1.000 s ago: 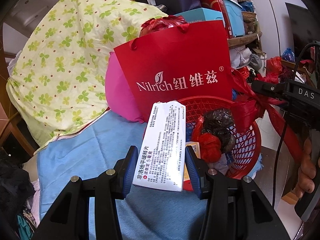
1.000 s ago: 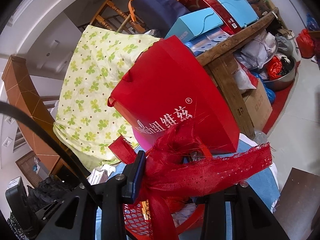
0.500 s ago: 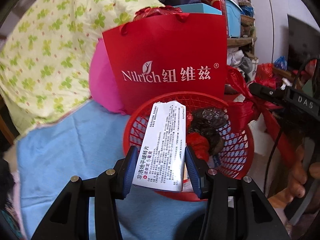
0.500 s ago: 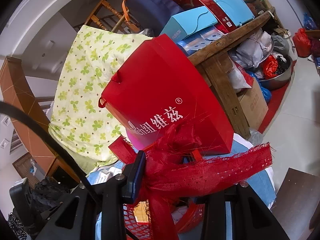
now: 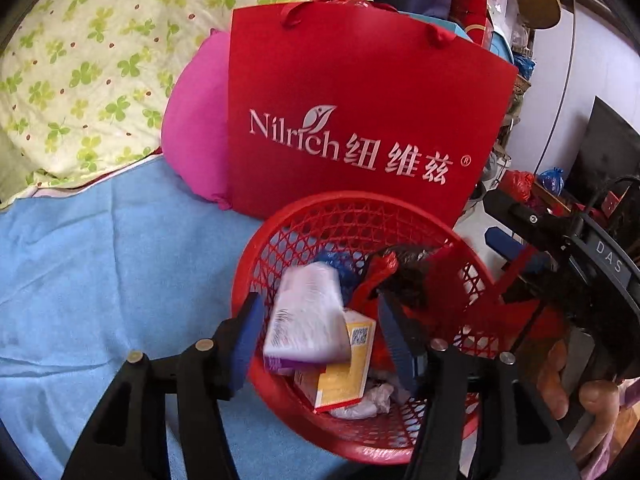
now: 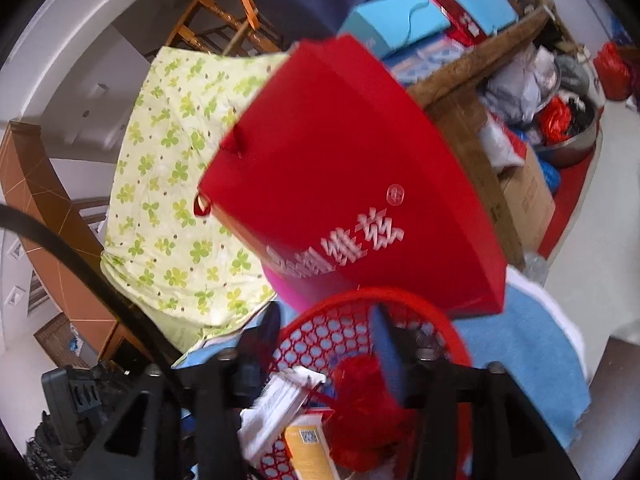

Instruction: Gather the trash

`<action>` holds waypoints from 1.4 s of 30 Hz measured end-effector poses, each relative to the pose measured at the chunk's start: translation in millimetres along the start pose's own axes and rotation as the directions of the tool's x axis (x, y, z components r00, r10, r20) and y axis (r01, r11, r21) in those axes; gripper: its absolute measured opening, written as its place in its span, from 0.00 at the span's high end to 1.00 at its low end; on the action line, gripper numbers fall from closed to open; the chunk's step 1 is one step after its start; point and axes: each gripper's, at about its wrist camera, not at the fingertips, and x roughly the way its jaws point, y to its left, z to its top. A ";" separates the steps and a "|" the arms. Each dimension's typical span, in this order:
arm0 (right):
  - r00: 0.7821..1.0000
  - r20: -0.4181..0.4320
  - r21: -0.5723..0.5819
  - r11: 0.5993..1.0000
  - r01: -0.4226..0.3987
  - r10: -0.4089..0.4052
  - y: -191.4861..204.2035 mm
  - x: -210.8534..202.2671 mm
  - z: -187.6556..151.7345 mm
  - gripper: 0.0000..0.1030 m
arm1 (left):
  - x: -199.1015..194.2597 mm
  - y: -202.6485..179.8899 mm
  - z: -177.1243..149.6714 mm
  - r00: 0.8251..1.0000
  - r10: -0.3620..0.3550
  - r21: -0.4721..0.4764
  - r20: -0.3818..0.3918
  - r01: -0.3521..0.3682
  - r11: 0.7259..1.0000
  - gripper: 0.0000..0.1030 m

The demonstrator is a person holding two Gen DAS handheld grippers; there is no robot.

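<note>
Left tongs (image 5: 320, 332) over the red plastic lattice basket (image 5: 280, 236), jaws opening; white carton (image 5: 308, 320) blurred between the blue pads, touching neither, tipped into the basket. Print on it too smeared to read. Under it a yellow-orange box (image 5: 340, 376) with a QR code, crumpled white plastic, black film.

Right tongs (image 6: 324, 340) above the same basket, jaws opening; frayed red mesh ribbon (image 6: 364, 400) bunched below them, apparently loose.

Behind the basket: glossy red paper bag (image 5: 360, 120), cord handles, white lettering "Nilrich 纽维兹 ®". Blue terry cloth (image 5: 100, 260) beneath; clover-print quilt (image 5: 80, 60) beyond.
</note>
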 end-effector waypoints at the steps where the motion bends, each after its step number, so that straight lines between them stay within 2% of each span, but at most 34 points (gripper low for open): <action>1: 1.000 -0.008 0.002 1.000 -0.003 0.003 -0.5 0.6 -2.7 0.42 | -1.2 0.3 -2.6 1.000 0.008 0.008 -0.002 -0.008 1.000 0.37; 7: 1.000 0.003 -0.019 1.000 -0.005 0.005 0.5 -15.5 -11.3 0.42 | -29.1 2.0 -10.2 0.995 0.092 0.063 0.044 -0.095 0.993 0.27; 15: 1.000 0.016 -0.111 0.994 0.002 -0.001 37.1 -49.0 -13.8 0.42 | -81.3 -1.2 -11.9 0.964 0.230 0.111 0.132 -0.245 0.963 0.21; 18: 1.000 0.025 -0.167 0.986 0.004 0.000 59.0 -62.3 -16.3 0.41 | -101.8 0.9 -15.2 0.952 0.260 0.105 0.161 -0.278 0.955 0.18; 21: 0.999 0.045 -0.231 0.973 0.009 0.001 81.1 -76.5 -19.7 0.34 | -121.0 4.4 -18.3 0.938 0.292 0.098 0.187 -0.313 0.945 0.16; 28: 0.997 0.071 -0.344 0.938 0.032 -0.008 121.4 -101.4 -27.8 0.31 | -154.5 12.1 -21.1 0.911 0.341 0.062 0.233 -0.364 0.929 0.13; 39: 0.996 0.075 -0.415 0.906 0.080 -0.053 148.3 -123.3 -37.3 0.30 | -192.0 25.5 -26.8 0.866 0.428 0.004 0.260 -0.444 0.896 0.10; 42: 0.995 0.079 -0.433 0.897 0.089 -0.060 153.3 -129.9 -40.1 0.25 | -201.1 25.7 -28.0 0.850 0.456 -0.008 0.264 -0.471 0.882 0.09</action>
